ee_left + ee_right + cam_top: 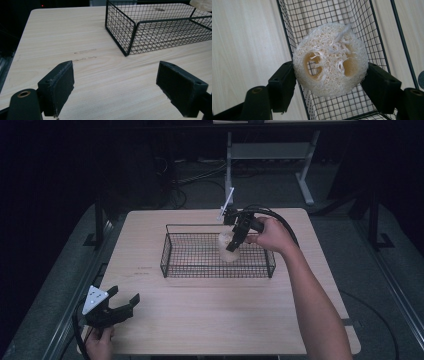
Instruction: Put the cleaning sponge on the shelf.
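- Loofah piece (329, 58), pale and fibrous with two large holes, pinched from both sides between the jaws of the right gripper (329, 75).
- Seen from the high view, loofah piece (228, 243) held over the right half of the black wire basket (175, 267), near its far rim; whether resting on the mesh floor or hanging above it cannot be told.
- Basket standing on the far half of the wooden table (210, 320), long side parallel to the near edge, otherwise bare inside.
- Right gripper (234, 242) angled down from the far right, cable arching behind the hand (270, 235).
- Probable step: lowering the loofah into the basket. Best done by keeping the descent straight, staying off the far rim, opening only once the piece touches the mesh; light springy fibre, likely to roll or bounce if dropped from height.
- Jaw tips close to the side wires in the right gripper view; widening needs room between the long walls, so centring across the basket first seems wise.
- Left gripper (120, 305) spread wide and holding nothing, near the table's near-left corner, well apart from the basket.
- Broad open wood along the near edge and at both short ends of the basket for withdrawing.
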A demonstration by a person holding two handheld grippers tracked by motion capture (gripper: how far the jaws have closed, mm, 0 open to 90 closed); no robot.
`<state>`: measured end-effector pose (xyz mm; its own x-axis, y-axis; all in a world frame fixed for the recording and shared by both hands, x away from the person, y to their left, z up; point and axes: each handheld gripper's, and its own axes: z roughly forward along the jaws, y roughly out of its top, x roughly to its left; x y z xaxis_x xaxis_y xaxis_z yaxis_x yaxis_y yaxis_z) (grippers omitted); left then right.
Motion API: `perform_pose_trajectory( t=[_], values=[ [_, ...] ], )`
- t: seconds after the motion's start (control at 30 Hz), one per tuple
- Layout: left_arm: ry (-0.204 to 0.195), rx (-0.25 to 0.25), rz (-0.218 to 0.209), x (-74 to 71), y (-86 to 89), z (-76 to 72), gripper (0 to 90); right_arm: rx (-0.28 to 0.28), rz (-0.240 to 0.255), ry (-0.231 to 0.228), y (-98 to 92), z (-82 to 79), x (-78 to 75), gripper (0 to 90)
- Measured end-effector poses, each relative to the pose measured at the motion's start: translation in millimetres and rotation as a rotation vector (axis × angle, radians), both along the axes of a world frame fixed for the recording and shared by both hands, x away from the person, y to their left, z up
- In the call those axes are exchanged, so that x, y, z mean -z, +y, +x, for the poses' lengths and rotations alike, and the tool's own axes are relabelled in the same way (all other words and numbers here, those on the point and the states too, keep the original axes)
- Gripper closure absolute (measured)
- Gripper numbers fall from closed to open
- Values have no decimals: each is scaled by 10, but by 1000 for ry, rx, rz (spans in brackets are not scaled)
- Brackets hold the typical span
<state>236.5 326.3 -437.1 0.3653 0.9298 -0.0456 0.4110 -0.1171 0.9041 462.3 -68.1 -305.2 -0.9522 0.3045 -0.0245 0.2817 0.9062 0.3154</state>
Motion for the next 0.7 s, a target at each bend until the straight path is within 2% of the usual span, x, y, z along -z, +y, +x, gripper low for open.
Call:
perform_pose_trajectory(
  t=[0.2,0.33,0.43,0.6,0.7],
  values=[
    [1,7,-3,3,-19,4,139,38,25,16,-27,78,131,286],
    [2,11,1,6,-29,8,139,56,-3,32,-28,128,283,286],
    [1,12,7,9,-36,9,139,69,10,45,-56,157,373,285],
    [3,16,6,17,-37,14,139,78,-27,54,-53,184,495,285],
    [4,17,6,19,-34,14,139,92,4,65,-76,191,540,284]
  ],
)
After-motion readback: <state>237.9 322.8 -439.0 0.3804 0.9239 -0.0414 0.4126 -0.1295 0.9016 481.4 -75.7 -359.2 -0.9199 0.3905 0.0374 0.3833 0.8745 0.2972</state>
